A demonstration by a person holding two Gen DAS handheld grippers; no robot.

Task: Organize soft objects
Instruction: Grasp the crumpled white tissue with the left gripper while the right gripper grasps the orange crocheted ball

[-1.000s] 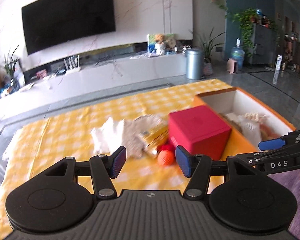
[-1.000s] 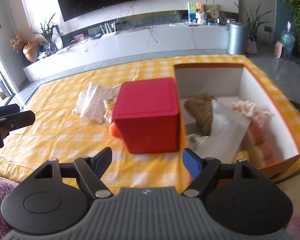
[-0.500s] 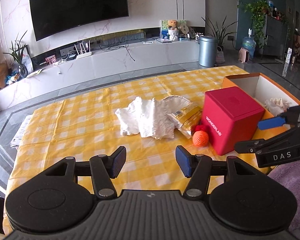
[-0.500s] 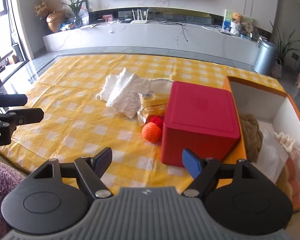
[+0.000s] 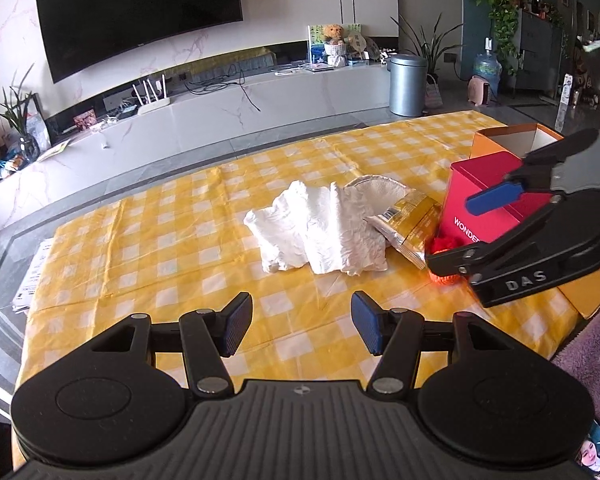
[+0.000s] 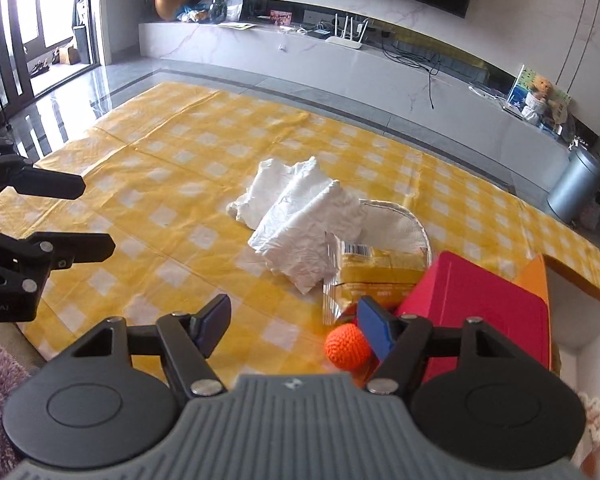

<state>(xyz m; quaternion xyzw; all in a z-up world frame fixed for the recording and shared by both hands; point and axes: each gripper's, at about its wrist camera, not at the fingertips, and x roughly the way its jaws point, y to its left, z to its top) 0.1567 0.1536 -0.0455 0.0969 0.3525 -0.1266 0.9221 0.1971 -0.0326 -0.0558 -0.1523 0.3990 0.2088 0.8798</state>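
Yellow checked cloth [image 5: 180, 248]: white cloth [image 5: 320, 232] mid-table, orange ball [image 6: 347, 347] near-right against red box [image 6: 480, 320]; left gripper [image 5: 300, 324] and right gripper [image 6: 294, 326] both gaping, empty; risk: right finger nudges ball, it rolls.

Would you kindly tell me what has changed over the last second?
The right gripper swung left, away from the orange storage box, toward the orange crocheted ball. The left gripper also turned left. Both remain open and empty. The crumpled white cloth, yellow snack packet and red box stayed put.
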